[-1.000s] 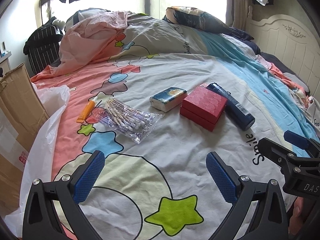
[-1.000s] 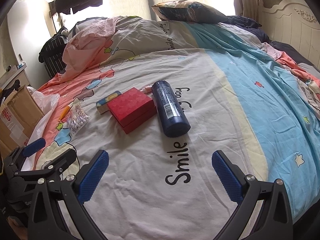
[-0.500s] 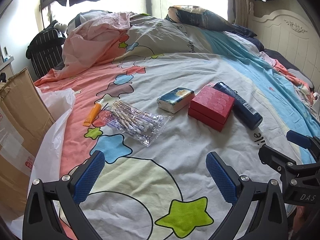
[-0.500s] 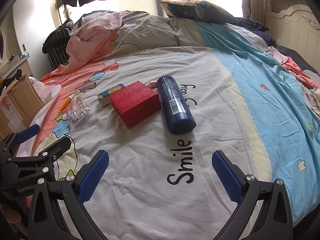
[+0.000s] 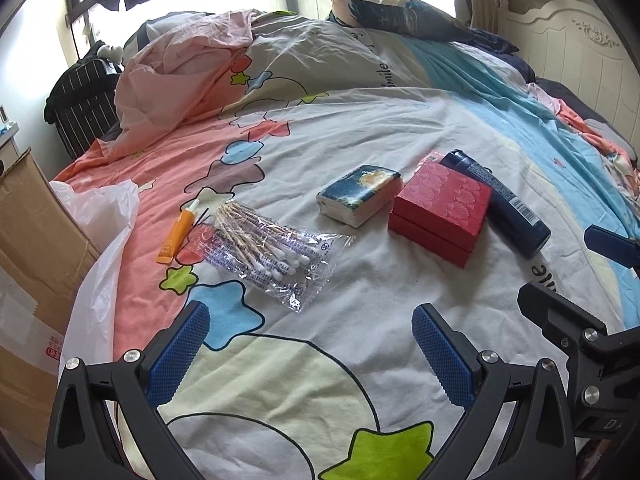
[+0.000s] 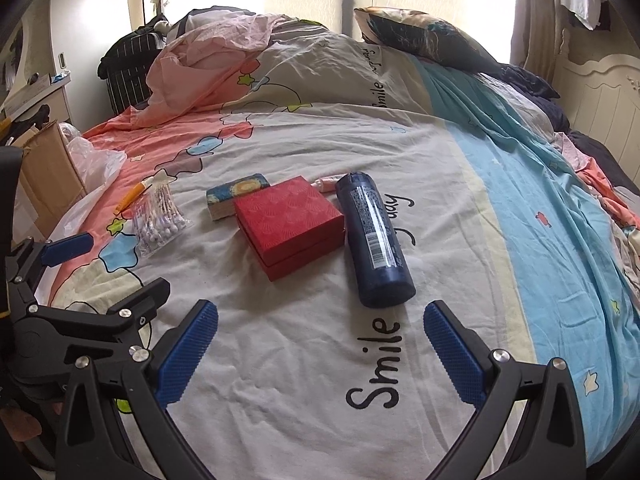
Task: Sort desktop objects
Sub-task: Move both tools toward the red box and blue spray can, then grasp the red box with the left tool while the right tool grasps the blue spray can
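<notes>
Here I hold both the left hand-held gripper [image 5: 310, 340] and right hand-held gripper [image 6: 320, 338] spread wide and empty above the bed [image 6: 460, 184], short of the red box [image 6: 289, 220] and blue bottle [image 6: 374, 240].

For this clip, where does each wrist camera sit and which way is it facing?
Left wrist: above the bed's near edge, facing the cotton swab bag and orange tube; own open left gripper below, right gripper at right.
Right wrist: further right, facing the blue bottle; own open right gripper below, left gripper at left.
Shared: red box, tissue pack, duvet.
</notes>
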Demonstrator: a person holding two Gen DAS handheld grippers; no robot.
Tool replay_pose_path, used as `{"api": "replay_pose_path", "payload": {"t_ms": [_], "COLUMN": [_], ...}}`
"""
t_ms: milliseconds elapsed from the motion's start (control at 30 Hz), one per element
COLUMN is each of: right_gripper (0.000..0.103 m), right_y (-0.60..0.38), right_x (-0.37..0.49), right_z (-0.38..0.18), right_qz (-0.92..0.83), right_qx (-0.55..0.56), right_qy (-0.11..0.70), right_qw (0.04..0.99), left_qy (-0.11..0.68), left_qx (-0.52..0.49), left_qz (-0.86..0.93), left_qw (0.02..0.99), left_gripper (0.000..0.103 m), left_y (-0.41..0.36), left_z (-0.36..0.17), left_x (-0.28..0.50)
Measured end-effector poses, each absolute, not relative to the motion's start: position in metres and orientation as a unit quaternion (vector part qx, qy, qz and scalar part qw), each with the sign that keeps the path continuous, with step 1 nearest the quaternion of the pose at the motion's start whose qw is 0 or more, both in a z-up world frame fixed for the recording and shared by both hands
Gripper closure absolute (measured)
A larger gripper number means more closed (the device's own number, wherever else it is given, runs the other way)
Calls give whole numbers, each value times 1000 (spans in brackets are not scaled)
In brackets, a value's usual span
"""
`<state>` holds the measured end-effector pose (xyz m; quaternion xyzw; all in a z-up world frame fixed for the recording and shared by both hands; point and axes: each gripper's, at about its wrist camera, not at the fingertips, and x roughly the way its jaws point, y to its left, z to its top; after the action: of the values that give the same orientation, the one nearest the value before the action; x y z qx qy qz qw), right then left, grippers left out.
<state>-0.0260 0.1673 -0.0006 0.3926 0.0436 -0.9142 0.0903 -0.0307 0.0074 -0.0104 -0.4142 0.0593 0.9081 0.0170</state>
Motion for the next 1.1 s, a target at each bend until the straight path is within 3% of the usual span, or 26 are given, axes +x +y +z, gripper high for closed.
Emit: {"api": "replay_pose_path", "payload": {"t_ms": [400,1100], "right_gripper": [0,0], "right_y": [214,242], "right_x": [-59,-78], "right_z": [-4,-13], "right_qz": [-907,-902], "right_qx": [412,421], "right_qy": [62,10], "right_qw": [56,97], "left_qy": [71,108], "left_qx": [-416,-433], "left_qz": [904,891], "left_qw": [58,86], "left_gripper": [0,0], "left_y": [52,99], "left_z": [-8,-32], "left_x": [-61,-113]}}
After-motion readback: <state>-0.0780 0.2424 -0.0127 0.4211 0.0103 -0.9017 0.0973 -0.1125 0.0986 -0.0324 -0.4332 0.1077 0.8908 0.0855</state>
